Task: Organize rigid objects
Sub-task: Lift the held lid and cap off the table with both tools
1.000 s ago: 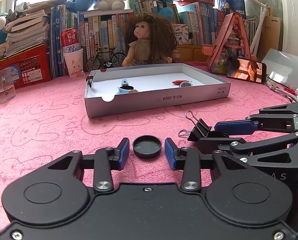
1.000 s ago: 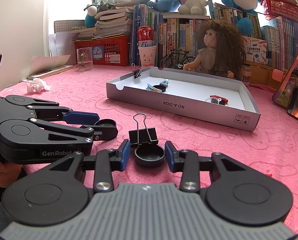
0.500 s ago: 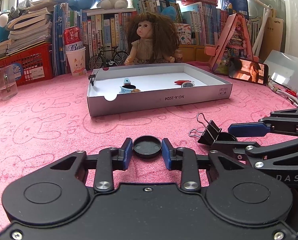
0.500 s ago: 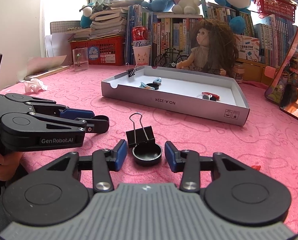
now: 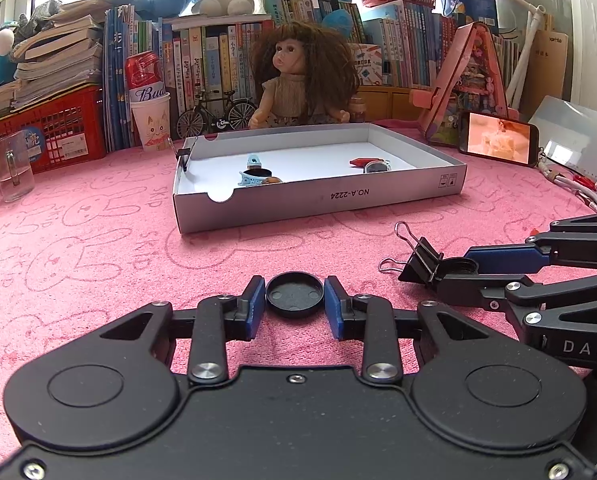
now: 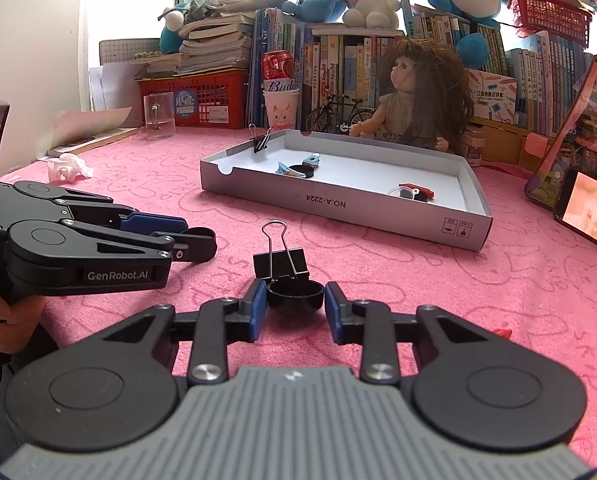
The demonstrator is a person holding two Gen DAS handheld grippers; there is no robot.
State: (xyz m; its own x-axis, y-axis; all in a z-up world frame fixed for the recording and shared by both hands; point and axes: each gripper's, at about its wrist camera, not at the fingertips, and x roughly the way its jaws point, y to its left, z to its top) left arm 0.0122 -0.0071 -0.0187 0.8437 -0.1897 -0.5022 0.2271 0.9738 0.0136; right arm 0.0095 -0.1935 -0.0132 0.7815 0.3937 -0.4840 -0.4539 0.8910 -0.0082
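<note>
Black cap (image 5: 294, 294), its far edge behind left fingers (image 5: 253, 307).

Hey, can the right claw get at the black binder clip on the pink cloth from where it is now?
Probably not right away. The right claw is closing, with a black cap between its pads. The binder clip lies just past that cap with nothing else between, so the claw would likely have to place the cap first.
</note>
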